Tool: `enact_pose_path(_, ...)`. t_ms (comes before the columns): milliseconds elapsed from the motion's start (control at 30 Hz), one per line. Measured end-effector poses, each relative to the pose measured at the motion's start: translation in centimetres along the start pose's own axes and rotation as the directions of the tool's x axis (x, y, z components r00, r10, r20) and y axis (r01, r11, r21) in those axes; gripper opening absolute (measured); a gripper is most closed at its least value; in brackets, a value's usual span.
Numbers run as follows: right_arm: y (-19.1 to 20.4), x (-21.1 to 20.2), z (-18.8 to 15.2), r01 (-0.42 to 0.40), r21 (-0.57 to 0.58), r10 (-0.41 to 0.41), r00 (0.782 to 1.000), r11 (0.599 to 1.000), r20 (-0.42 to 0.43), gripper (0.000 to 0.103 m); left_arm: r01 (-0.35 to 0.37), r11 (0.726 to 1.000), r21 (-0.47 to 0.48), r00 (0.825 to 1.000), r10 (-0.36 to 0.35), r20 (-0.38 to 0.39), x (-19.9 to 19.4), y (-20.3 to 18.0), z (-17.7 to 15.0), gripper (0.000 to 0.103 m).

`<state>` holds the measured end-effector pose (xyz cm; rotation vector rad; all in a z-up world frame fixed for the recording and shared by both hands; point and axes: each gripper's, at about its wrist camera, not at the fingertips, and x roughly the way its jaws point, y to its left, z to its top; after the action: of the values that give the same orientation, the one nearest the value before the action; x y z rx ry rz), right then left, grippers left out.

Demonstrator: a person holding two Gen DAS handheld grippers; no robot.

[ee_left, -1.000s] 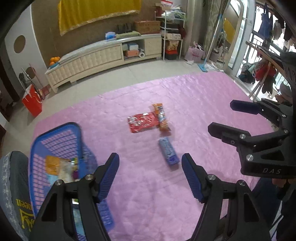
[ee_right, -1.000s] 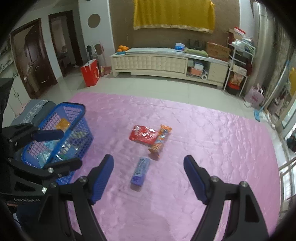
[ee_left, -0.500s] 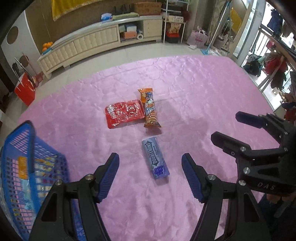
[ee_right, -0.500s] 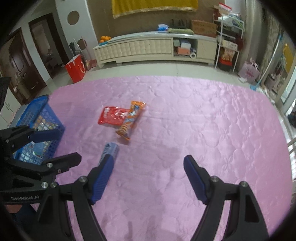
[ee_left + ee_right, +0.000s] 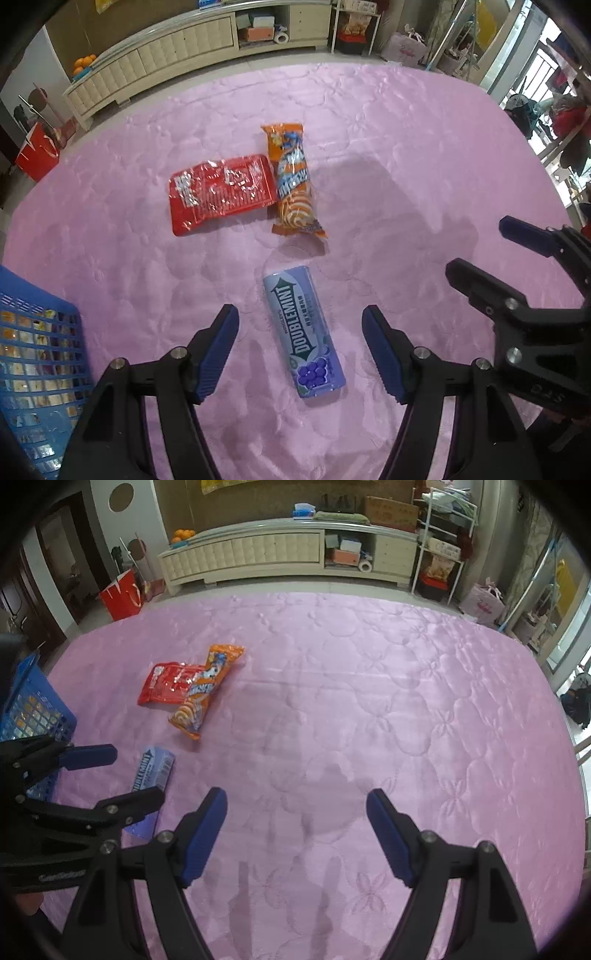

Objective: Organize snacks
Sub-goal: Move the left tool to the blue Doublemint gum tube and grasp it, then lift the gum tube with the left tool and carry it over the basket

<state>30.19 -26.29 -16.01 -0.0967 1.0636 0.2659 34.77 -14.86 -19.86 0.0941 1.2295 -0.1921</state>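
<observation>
— What lay around?
— A red flat foil packet (image 5: 221, 192) touched an orange wrapped biscuit roll (image 5: 294, 181) at twelve o'clock; a blue plastic mesh basket (image 5: 37, 373) sat at nine.
— And the pack?
— The purple Doublemint gum pack (image 5: 304, 334) lay flat between my left gripper (image 5: 300, 350)'s wide-open, empty fingers, long axis eleven-to-five. My right gripper (image 5: 296, 834) gaped empty too.

The left tool (image 5: 300, 345) hangs spread wide over the purple Doublemint pack (image 5: 303, 335).

Gum pack (image 5: 303, 334) before wafer packet (image 5: 294, 181)

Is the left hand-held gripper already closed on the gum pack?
No: the left hand-held gripper is open, its fingers on either side of the gum pack lying on the pink mat.
</observation>
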Motion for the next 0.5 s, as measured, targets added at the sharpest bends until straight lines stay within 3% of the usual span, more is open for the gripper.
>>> enact_pose_path(233,0.4,0.1,-0.1,-0.016,-0.006,0.016,1.0,1.0,-0.018,0.081,0.011,1.0,-0.003,0.998,-0.012,-0.057,1.4,0.1,-0.7,0.039)
enact_pose_path(433,0.3,0.4,-0.2,-0.004,0.006,0.004,1.0,1.0,-0.026,0.081,0.015,0.999,0.045,0.998,-0.013,-0.059,1.2,-0.5,-1.0,0.034)
enact_pose_path(500,0.2,0.4,0.0,-0.039,0.051,0.041,0.999,0.998,-0.023,0.081,0.024,0.998,0.051,0.998,-0.021,-0.055,1.4,-0.9,-0.9,0.033)
